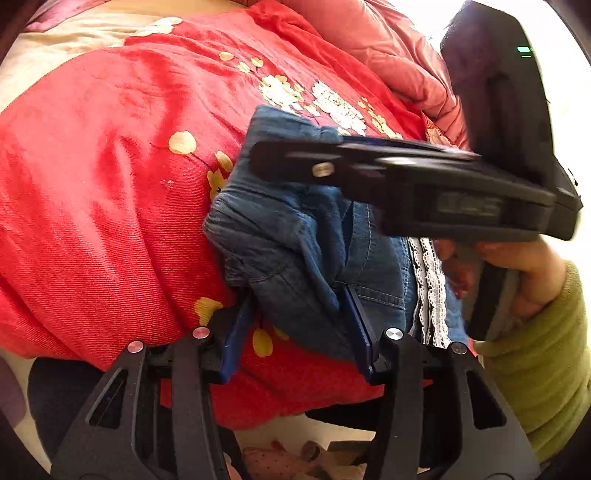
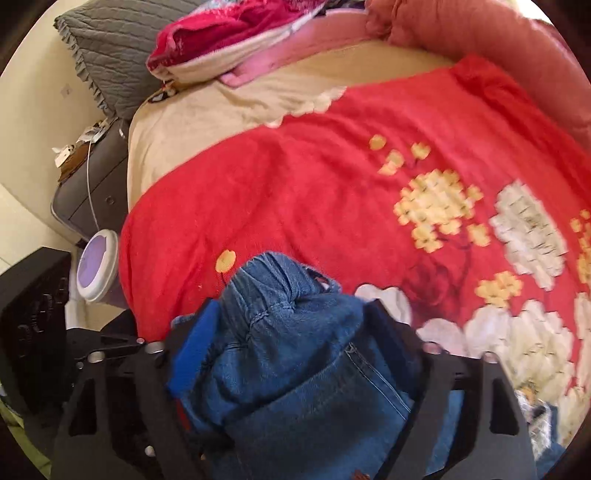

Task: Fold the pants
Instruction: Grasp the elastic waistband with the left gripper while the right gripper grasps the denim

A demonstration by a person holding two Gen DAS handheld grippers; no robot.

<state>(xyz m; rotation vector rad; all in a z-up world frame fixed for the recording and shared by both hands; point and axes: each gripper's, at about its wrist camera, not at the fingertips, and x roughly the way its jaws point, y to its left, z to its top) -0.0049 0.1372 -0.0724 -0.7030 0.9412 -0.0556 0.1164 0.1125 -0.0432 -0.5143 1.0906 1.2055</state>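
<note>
While we work over a bed (image 2: pixel 229 110), its red quilt (image 1: pixel 92 177) printed with cream and yellow flowers fills both views, with a beige sheet beyond it, a salmon padded cover (image 2: pixel 480 33) bunched at the far edge, and a grey quilted pillow (image 2: pixel 107 48) against the wall. Beside the bed stands a dark nightstand (image 2: pixel 92 184), a white cable trailing down to a round white and lilac device (image 2: pixel 98 266). On the quilt lie the blue denim pants (image 1: pixel 295 236), soft, crumpled and heaped, with stitched seams and a strip of white lace trim (image 1: pixel 428 288) along one side. Our left gripper (image 1: pixel 301 328) points steeply down, its blue-padded jaws pressing in on a thick fold of the denim at the near edge of the heap. Our right gripper (image 2: pixel 291 350) also tips steeply down, a mound of denim bulging between its jaws; they are not spread wide, and the cloth fills the gap between both pads, so we read it as grasped. From the left wrist view, a hand (image 1: pixel 524 280) in an olive ribbed sleeve (image 1: pixel 546 362) clasps that gripper's handle, its black body blurred.
</note>
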